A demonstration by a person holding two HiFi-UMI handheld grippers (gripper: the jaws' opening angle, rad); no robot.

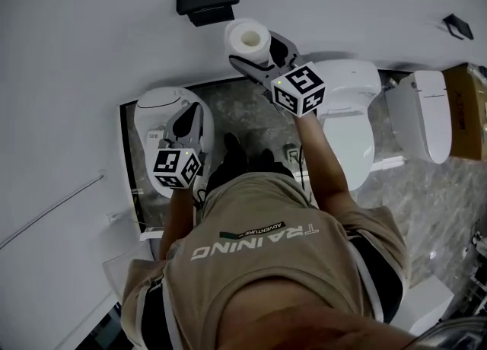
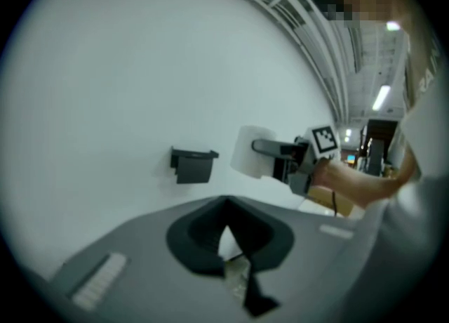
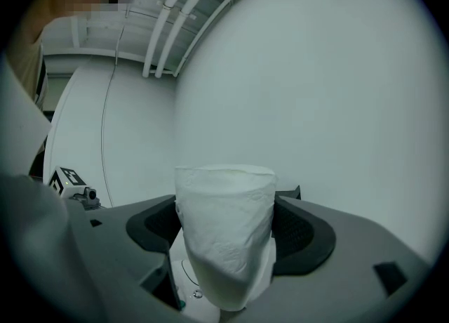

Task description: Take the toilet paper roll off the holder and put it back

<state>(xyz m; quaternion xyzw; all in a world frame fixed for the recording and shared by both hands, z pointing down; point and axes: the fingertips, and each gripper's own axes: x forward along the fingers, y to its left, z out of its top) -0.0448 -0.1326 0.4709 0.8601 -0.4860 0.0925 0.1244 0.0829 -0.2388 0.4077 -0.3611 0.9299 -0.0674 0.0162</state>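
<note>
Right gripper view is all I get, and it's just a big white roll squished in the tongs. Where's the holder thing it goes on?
Observer: The black holder is on the wall, empty; the toilet paper roll in the right tongs sits off to its right, not touching it.
Operator: What's my other hand doing?
Observer: The left tongs are shut on nothing, hanging back farther from the wall.
Operator: Anything in the way?
Observer: No, the left gripper view shows only bare wall between roll and holder.
</note>
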